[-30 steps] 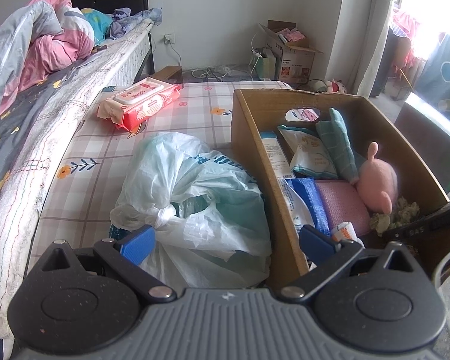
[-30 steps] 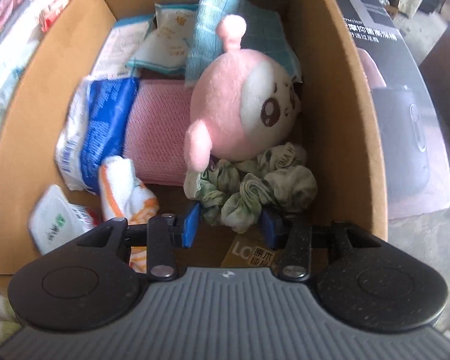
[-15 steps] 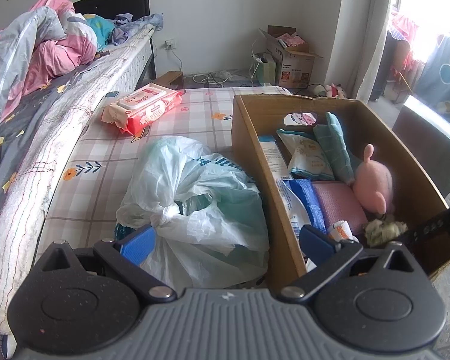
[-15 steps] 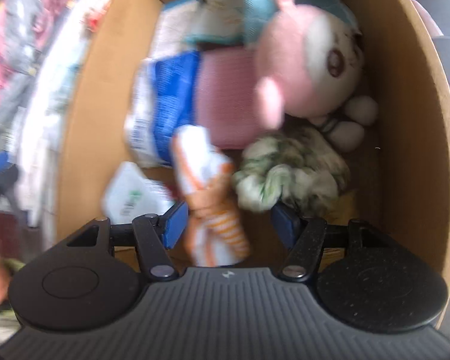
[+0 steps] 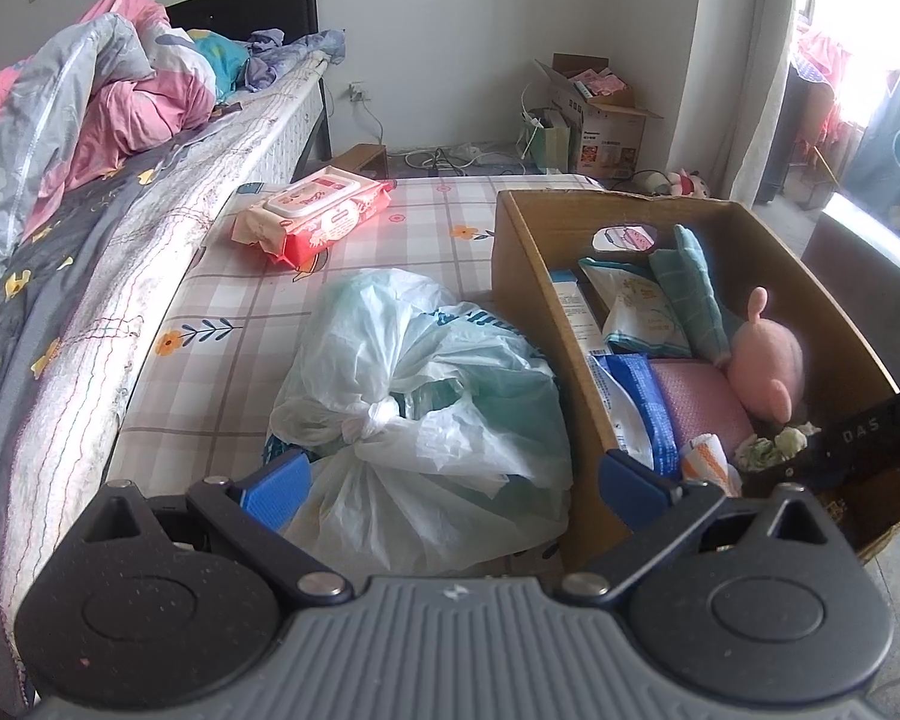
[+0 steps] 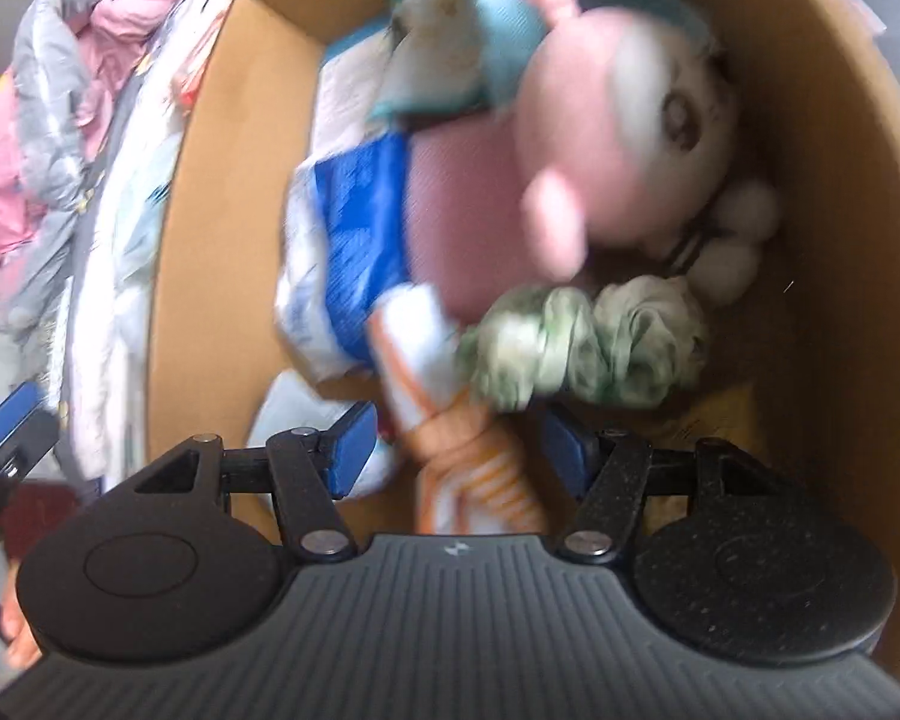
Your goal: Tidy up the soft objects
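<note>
Cardboard box (image 5: 528,276) on the checked mattress, packed with pink plush (image 6: 624,138), green scrunchie (image 6: 582,348), blue packet (image 6: 360,240), orange-striped cloth (image 6: 450,420). Right tongs (image 6: 456,450) inside the box, parted, striped cloth between the pads, not pressed. Left tongs (image 5: 450,480) spread wide above tied plastic bag (image 5: 426,396) beside the box, gripping nothing.
</note>
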A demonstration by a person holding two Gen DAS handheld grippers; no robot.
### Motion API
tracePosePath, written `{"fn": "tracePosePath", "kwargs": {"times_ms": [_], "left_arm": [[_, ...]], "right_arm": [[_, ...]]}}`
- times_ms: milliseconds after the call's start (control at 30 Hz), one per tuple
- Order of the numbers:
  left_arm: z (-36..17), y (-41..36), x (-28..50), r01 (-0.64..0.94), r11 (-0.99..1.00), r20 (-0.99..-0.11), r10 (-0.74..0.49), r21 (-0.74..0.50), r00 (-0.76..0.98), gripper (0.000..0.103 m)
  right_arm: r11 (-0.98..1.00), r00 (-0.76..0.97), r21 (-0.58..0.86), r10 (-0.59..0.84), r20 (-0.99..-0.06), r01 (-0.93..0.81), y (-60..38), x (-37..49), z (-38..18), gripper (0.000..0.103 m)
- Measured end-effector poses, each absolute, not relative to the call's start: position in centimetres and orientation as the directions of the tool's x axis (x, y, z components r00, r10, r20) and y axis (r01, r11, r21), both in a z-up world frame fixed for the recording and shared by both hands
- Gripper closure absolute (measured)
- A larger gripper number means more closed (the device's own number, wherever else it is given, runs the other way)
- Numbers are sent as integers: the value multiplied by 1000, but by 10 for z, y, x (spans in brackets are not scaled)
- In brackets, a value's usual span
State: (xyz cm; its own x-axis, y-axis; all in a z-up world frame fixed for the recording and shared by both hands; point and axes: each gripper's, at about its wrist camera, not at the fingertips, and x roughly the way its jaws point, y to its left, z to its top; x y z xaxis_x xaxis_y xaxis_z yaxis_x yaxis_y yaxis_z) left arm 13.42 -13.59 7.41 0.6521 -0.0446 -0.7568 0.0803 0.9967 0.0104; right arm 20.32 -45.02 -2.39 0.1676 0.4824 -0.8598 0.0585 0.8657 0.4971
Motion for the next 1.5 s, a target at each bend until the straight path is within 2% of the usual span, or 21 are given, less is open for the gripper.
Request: {"fn": "tracePosePath", "kwargs": {"times_ms": [100, 300, 367, 633, 833, 933, 1100, 1233, 1267, 1500], "left_arm": [[73, -135, 136, 89, 996, -760, -49, 12, 648, 1], [72, -135, 142, 110, 994, -762, -68, 3, 644, 1], [71, -136, 145, 119, 993, -764, -76, 1, 641, 1], [67, -141, 159, 167, 986, -772, -109, -3, 626, 1], [66, -155, 168, 222, 975, -776, -144, -5, 614, 1], [65, -162, 166, 248, 969, -776, -161, -6, 610, 1], [62, -170, 160, 274, 962, -783, -172, -2, 598, 1], [64, -168, 147, 278, 961, -777, -183, -11, 602, 1], [65, -167, 143, 277, 961, -776, -183, -10, 604, 1], [71, -147, 112, 235, 972, -760, -158, -6, 630, 1]], "right_arm": [[877, 247, 481, 462, -852, 18, -447, 198, 1, 42], [800, 287, 600, 578, -764, -17, -430, 205, 27, 42], [771, 252, 636, 619, -744, -16, -414, 216, 18, 42], [770, 93, 634, 628, -773, 73, -382, 210, -33, 42], [744, 271, 662, 622, -735, 89, -404, 189, -17, 41], [744, 415, 662, 577, -704, 90, -418, 167, 1, 39], [797, 659, 600, 414, -628, 71, -434, 107, 29, 18], [844, 752, 527, 284, -595, 99, -434, 71, 44, 8], [859, 762, 502, 257, -594, 101, -432, 66, 47, 2], [957, 815, 284, 119, -567, 58, -399, 40, 80, 1]]}}
